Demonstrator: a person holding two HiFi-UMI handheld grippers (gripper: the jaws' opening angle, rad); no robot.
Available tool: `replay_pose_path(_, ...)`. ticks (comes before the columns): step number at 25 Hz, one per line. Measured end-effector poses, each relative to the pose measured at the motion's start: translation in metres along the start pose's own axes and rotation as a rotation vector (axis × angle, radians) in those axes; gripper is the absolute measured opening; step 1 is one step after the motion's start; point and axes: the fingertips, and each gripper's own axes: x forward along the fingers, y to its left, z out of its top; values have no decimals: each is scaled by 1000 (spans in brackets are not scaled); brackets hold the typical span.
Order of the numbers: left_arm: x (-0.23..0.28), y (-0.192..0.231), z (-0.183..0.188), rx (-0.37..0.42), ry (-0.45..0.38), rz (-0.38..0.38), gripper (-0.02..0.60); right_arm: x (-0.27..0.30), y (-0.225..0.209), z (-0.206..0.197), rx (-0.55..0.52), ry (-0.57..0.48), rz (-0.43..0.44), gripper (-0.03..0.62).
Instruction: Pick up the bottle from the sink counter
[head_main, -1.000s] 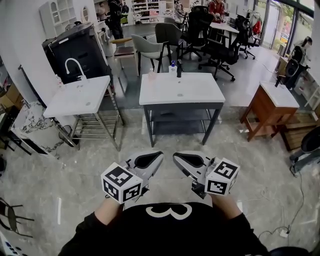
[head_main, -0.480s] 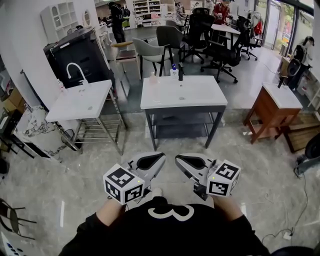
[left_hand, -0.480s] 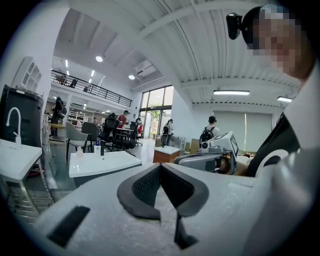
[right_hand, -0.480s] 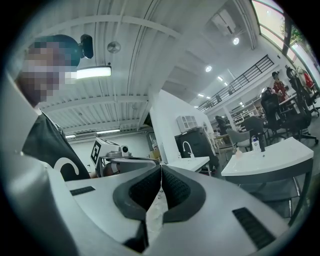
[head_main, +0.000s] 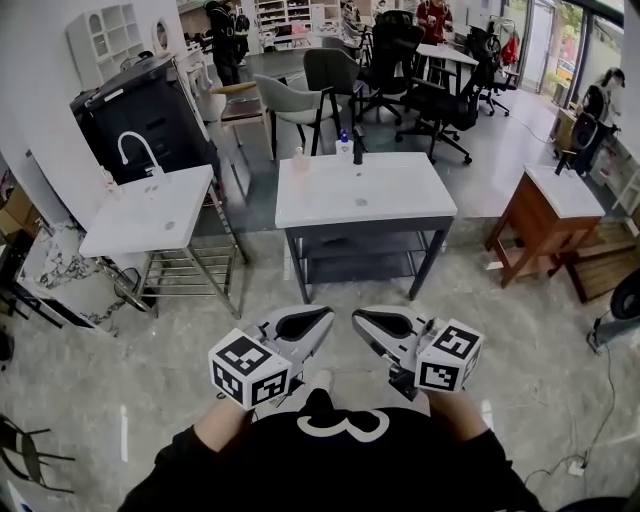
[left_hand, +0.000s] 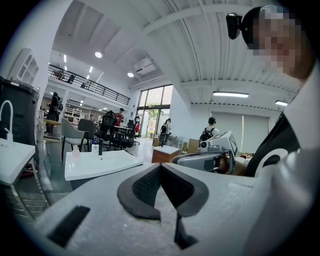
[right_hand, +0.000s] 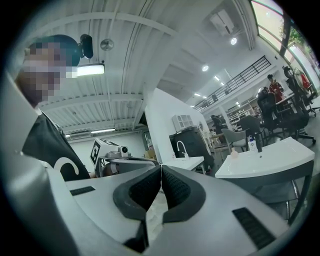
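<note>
A white sink counter (head_main: 400, 200) on a dark frame stands across the floor ahead of me. At its back edge are a white bottle with a blue cap (head_main: 343, 146), a small pink bottle (head_main: 299, 157) and a black tap (head_main: 357, 142). My left gripper (head_main: 323, 316) and right gripper (head_main: 357, 319) are held side by side close to my chest, far short of the counter. Both are shut with nothing in them. The left gripper view shows its pads touching (left_hand: 160, 165) and the blue-capped bottle (left_hand: 95, 146) far off. In the right gripper view the pads also meet (right_hand: 161, 168).
A second white sink (head_main: 150, 210) with a white tap on a wire rack stands at the left. A wooden stand (head_main: 540, 225) is at the right. Behind the counter are office chairs (head_main: 330, 80), desks and people. Marble floor lies between me and the counter.
The head view has shifted slightly and the sink counter looks a little nearer. Both grippers keep the same pose, shut.
</note>
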Motion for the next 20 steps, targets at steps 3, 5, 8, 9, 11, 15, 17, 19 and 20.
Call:
replay_pose_path(3,13,32,2,-15,6,-1,15,21,-26,0,21,10,-8,14)
replay_pose_path(5,19,56,4,-29,10,1,14,38,-43,1,34,19,-11,14)
replay_pose_path(8,28,93,9,-45,15,0,14,64,-68,7,51,29,-20,14)
replay_pose_path(9,31,105,10,-50,18,0,15,72,-77,9,57,32,-23,14)
replay_pose_path(11,40,128,12,-62,24,-1,14,87,-96,13,69,36,-31,14)
replay_pose_path(15,58,171,13,-81,39,-14,15,118,-132,18,89,45,-42,14)
replay_pose_path(17,65,192,16,-83,40,-20,14,135,-147,22,95,50,-48,14)
replay_pose_path(19,71,214,22,-84,36,-25,14,151,-163,26,97,56,-57,14)
replay_pose_path(20,74,224,24,-84,33,-27,14,159,-170,29,97,60,-62,14)
